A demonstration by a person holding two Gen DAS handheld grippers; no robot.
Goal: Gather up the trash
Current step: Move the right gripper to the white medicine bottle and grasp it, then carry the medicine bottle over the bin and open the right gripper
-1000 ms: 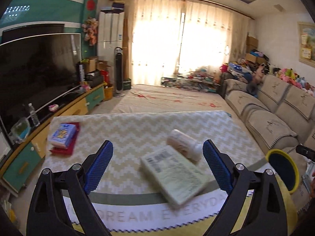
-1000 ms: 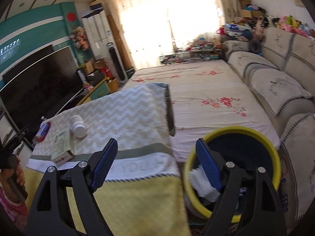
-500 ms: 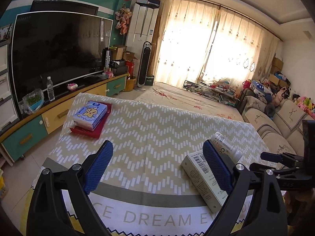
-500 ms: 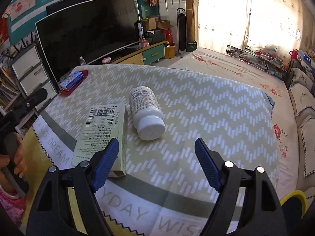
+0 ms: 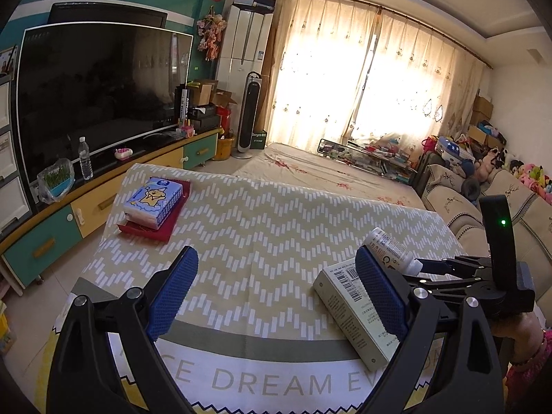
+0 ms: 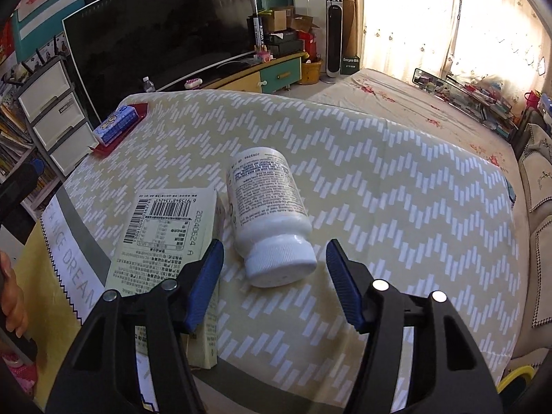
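White pill bottle [image 6: 270, 220] on its side, printed label, ribbed cap

Each black tool [image 6: 274, 277] has blue ribbed pads [image 6: 207, 284] and silver screws.

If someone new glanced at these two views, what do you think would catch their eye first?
Probably the white bottle lying on its side on the zigzag tablecloth, right in front of the open right gripper. Next, the flat pale box with its barcode beside the bottle. Further back, a blue tissue pack sits on a red tray near the big dark television.
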